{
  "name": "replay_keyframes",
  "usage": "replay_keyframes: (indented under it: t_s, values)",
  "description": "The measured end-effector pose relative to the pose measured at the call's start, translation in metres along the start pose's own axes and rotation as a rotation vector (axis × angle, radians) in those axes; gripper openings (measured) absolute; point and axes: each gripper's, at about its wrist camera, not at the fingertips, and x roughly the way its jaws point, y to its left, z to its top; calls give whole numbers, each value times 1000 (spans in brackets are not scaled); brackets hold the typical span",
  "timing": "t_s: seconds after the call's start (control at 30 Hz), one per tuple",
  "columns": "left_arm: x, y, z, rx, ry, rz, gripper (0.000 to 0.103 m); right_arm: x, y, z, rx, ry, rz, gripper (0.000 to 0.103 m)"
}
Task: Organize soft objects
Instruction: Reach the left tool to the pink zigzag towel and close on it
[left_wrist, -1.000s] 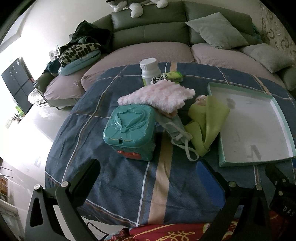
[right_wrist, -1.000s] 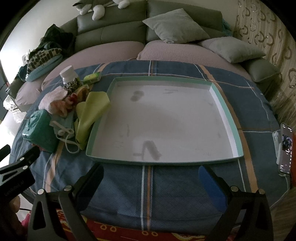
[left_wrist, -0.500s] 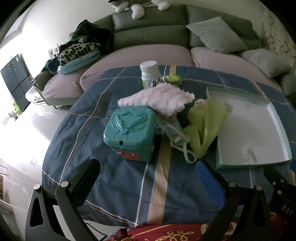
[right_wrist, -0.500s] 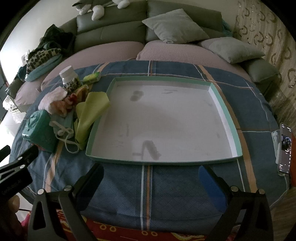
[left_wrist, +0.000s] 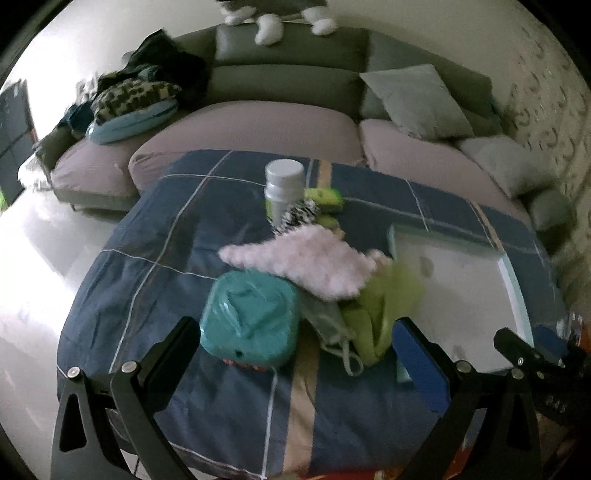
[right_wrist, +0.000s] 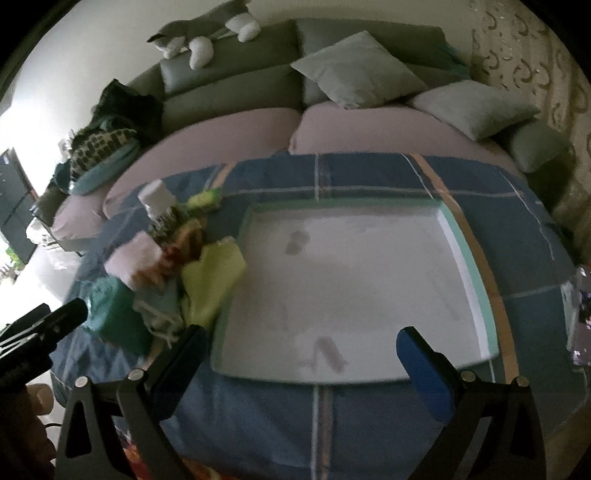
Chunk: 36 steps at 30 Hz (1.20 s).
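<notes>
On the blue plaid cloth (left_wrist: 155, 266) that covers the table, the soft things sit heaped just beside the left rim of the shallow green-edged tray (right_wrist: 491, 325), which holds nothing yet: a fluffy pink cloth (left_wrist: 306, 262) on top, a lime-green cloth (left_wrist: 384, 299) draped against the tray's rim, and a pale face mask (left_wrist: 328, 325) with its loops trailing toward the near edge. A hard teal box (left_wrist: 251, 317) touches the heap on its left, and a white bottle (left_wrist: 282, 184) stands behind it. The left gripper (left_wrist: 295, 347) hangs near the box and mask, jaws wide apart and empty; the right gripper (right_wrist: 303, 350) hovers over the tray's near rim, likewise spread and empty. Judging from the overlap, a pinch could catch the mask loops along with a cloth, or clip the box and shove it toward the bottle.
</notes>
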Motion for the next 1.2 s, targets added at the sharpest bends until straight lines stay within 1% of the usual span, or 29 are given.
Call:
replay_keyframes:
  t_s: [0.07, 0.17, 0.27, 0.33, 0.47, 0.6, 0.67, 0.77, 0.87, 0.93, 1.07, 1.13, 1.2]
  values:
    - [3, 13, 7, -40, 4, -3, 103, 3, 9, 9, -17, -3, 24, 103]
    - [8, 33, 18, -94, 6, 12, 103, 12, 25, 18, -53, -4, 58, 103]
    - [13, 53, 27, -151, 19, -27, 103, 22, 42, 23, -68, 0, 126, 103]
    - [18, 64, 30, -181, 26, -42, 103, 31, 52, 25, -83, 13, 151, 103]
    - [26, 77, 35, -186, 22, -45, 103, 54, 71, 26, -100, 57, 227, 103]
    - [33, 79, 39, -197, 19, -80, 103, 65, 86, 26, -133, 51, 269, 103]
    - [36, 75, 42, -173, 23, -88, 103, 71, 89, 27, -139, 74, 283, 103]
    - [39, 64, 47, -123, 15, -67, 103, 79, 90, 29, -151, 112, 248, 103]
    - [39, 55, 53, -98, 2, -76, 103, 81, 88, 38, -173, 136, 215, 103]
    - [43, 50, 55, -98, 20, -80, 103, 77, 84, 46, -173, 129, 198, 103]
    - [52, 32, 56, -40, 80, -82, 103, 70, 72, 65, -155, 105, 105, 103]
    - [59, 21, 56, -16, 115, -53, 103, 69, 67, 71, -144, 94, 103, 103]
    - [65, 15, 57, 3, 119, -16, 103, 68, 62, 73, -126, 82, 108, 103]
